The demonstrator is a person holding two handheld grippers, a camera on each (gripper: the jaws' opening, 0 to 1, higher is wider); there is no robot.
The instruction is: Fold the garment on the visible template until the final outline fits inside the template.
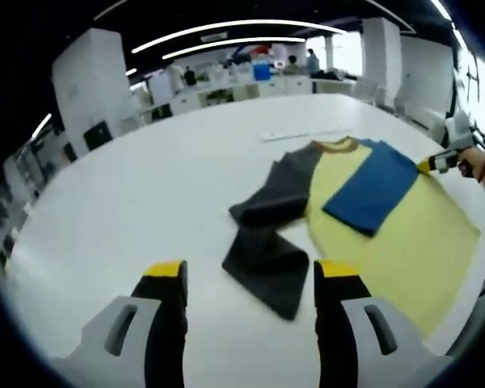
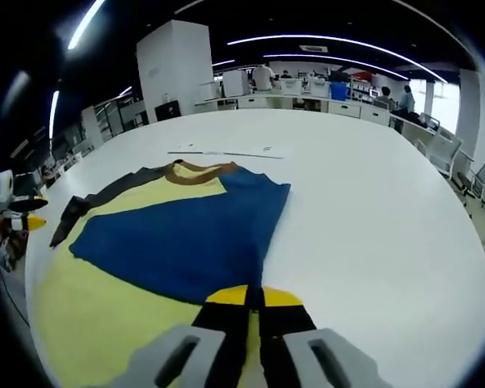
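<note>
Garment (image 1: 388, 234) flat on white worktop (image 1: 145, 202), yellow body uppermost, brown collar (image 1: 336, 146) toward far edge. Blue sleeve (image 1: 370, 187) already folded inward across the chest; dark grey sleeve (image 1: 267, 238) lying outward on the worktop, crumpled and bent at mid-length, not yet folded in. Same garment in right gripper view (image 2: 105, 307): blue sleeve (image 2: 186, 234) spread over the yellow, collar (image 2: 200, 170) beyond, grey sleeve (image 2: 85, 202) trailing off at the far side.

Left tool (image 1: 249, 275): jaws spread wide, yellow-tipped, empty, poised just short of the grey sleeve's cuff end. Right tool (image 2: 254, 297): jaws pressed together at the near edge of the blue sleeve; whether fabric is pinched between them cannot be told. Right tool again at the far side of the left gripper view (image 1: 443, 160), at the garment's edge.

Thin pale strip (image 2: 226, 151) on the worktop beyond the collar, possibly a template marking; template outline otherwise not discernible.

Step judged in hand: sleeve folding, one side done, second pending. Next move likely calls for closing the left tool on the grey cuff, lifting it clear of its own crease and laying it straight across the chest. Risk: dragging the body off position.
</note>
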